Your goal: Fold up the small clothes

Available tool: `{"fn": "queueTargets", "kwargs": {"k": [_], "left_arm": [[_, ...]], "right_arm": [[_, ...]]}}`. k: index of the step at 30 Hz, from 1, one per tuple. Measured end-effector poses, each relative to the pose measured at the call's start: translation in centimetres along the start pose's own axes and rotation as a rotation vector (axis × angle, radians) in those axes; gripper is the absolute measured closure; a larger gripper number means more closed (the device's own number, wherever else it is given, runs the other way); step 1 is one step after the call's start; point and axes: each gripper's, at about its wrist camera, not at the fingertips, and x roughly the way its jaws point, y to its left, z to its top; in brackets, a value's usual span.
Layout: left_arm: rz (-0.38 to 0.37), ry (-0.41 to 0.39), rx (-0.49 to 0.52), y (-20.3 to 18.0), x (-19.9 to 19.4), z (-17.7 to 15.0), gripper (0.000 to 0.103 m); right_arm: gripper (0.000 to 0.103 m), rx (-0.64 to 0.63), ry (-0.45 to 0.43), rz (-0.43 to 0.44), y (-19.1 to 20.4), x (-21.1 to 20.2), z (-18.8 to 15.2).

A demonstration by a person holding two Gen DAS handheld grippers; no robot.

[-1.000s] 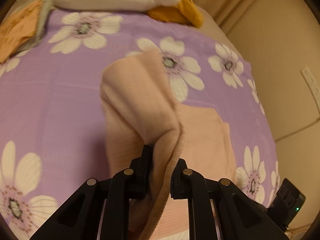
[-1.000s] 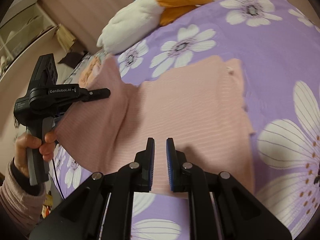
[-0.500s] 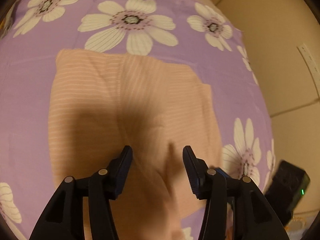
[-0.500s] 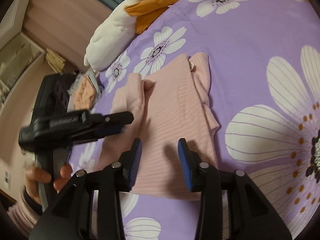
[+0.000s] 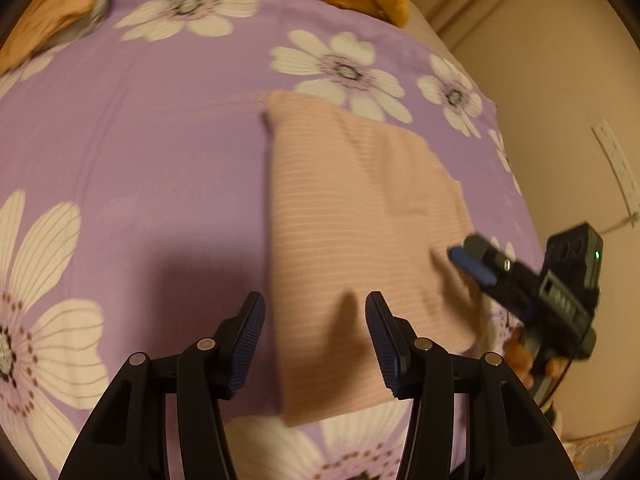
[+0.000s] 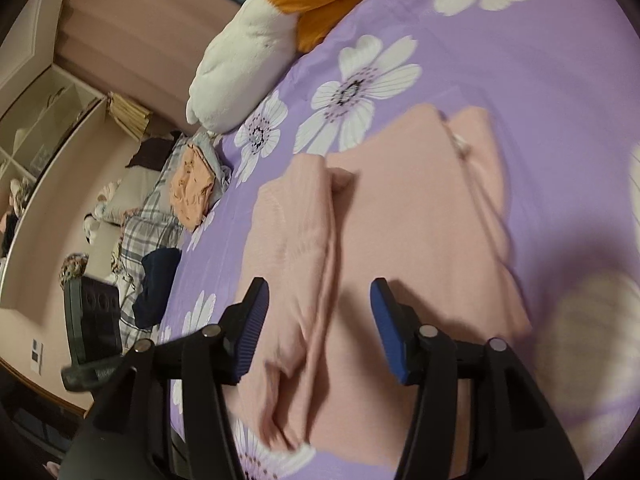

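A pink striped garment (image 5: pixel 352 216) lies folded flat on the purple flowered bedspread (image 5: pixel 140 152). My left gripper (image 5: pixel 315 320) hovers open over its near left edge, pads clear of the cloth. In the right wrist view the same garment (image 6: pixel 412 220) has a folded flap (image 6: pixel 296 216) lying along its left side. My right gripper (image 6: pixel 320 300) hangs over that flap with its jaws opening and nothing pinched between them. It also shows in the left wrist view as the right gripper (image 5: pixel 476 264), blurred, at the garment's right edge, held by a hand (image 5: pixel 520 356).
A white and orange plush toy (image 6: pixel 260 48) lies at the head of the bed. An orange garment (image 6: pixel 192 188) sits on a pile of plaid clothes (image 6: pixel 148 228) past the bed's left edge. A wall with a socket (image 5: pixel 616 168) runs close along the right.
My left gripper let go of the raised pink fold, which now lies flat, and drew back. Both grippers went from shut to open. The right one shifted over the folded flap.
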Motion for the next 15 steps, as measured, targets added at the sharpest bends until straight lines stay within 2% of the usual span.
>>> {"fn": "queueTargets", "kwargs": {"k": [3, 9, 11, 13, 15], "left_arm": [[-0.034, -0.008, -0.051, 2.0, -0.1, -0.3, 0.053], [-0.053, -0.005, -0.086, 3.8, 0.4, -0.2, 0.053], [-0.057, -0.006, -0.094, 4.3, 0.5, -0.2, 0.053], [-0.066, -0.005, -0.104, 4.7, 0.6, -0.2, 0.053], [-0.066, -0.007, -0.108, 5.0, 0.5, -0.4, 0.053]], "right_arm": [[0.047, -0.019, 0.023, -0.026, 0.3, 1.8, 1.6], [0.047, -0.054, 0.083, -0.077, 0.7, 5.4, 3.9], [0.052, -0.087, 0.084, -0.077, 1.2, 5.9, 4.1], [0.073, -0.119, 0.096, -0.075, 1.8, 6.4, 4.2], [0.083, -0.143, 0.109, -0.105, 2.1, 7.3, 4.2]]}}
